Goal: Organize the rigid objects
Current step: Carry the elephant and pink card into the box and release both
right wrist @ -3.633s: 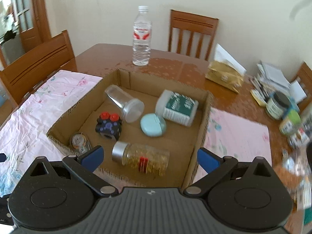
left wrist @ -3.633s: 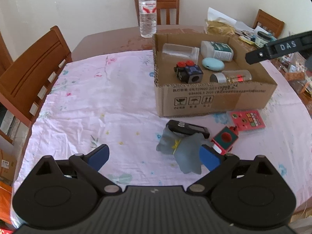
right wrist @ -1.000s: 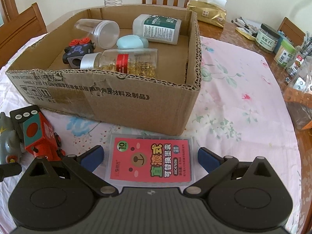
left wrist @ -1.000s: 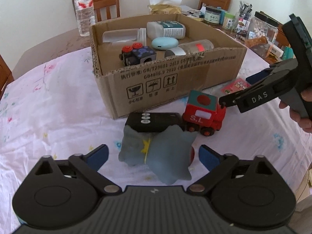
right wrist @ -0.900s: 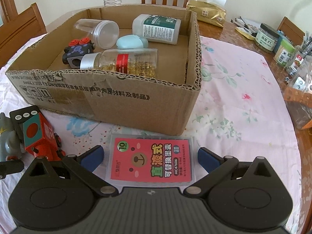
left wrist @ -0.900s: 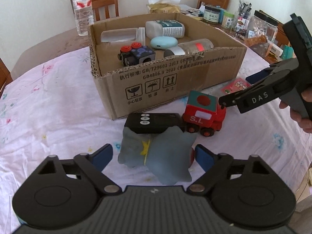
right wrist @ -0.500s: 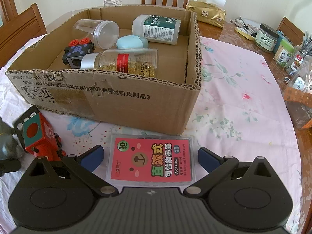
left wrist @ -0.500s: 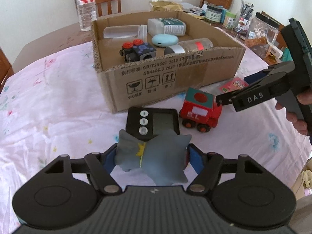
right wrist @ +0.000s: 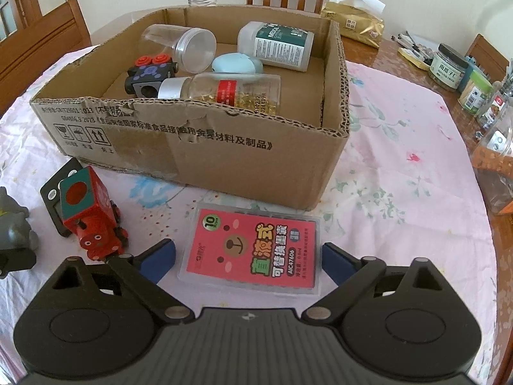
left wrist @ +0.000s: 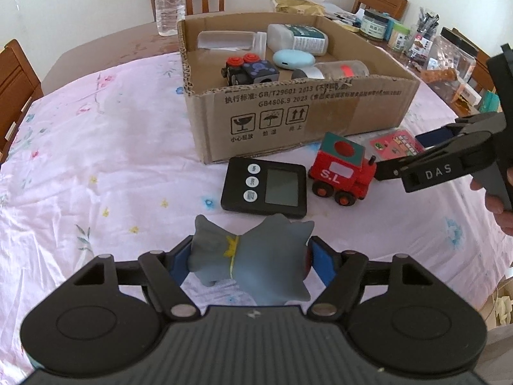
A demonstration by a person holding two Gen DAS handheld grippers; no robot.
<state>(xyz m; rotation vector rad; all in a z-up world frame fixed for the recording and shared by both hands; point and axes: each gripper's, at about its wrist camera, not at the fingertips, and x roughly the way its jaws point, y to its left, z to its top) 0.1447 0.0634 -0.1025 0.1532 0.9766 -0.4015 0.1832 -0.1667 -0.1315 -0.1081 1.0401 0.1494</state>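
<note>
- Grey toy figure (left wrist: 248, 258) sat clamped between the blue pads of the left gripper (left wrist: 248, 261), lifted off the pink floral tablecloth (left wrist: 96, 160).
- Black timer (left wrist: 264, 191) and red toy train (left wrist: 341, 170) lay just before the cardboard box (left wrist: 304, 118).
- Right gripper (right wrist: 248, 258) had its jaws wide, just closing a little around the pink card pack (right wrist: 251, 252) without touching it.
- Box held bottles and a small toy.
</note>
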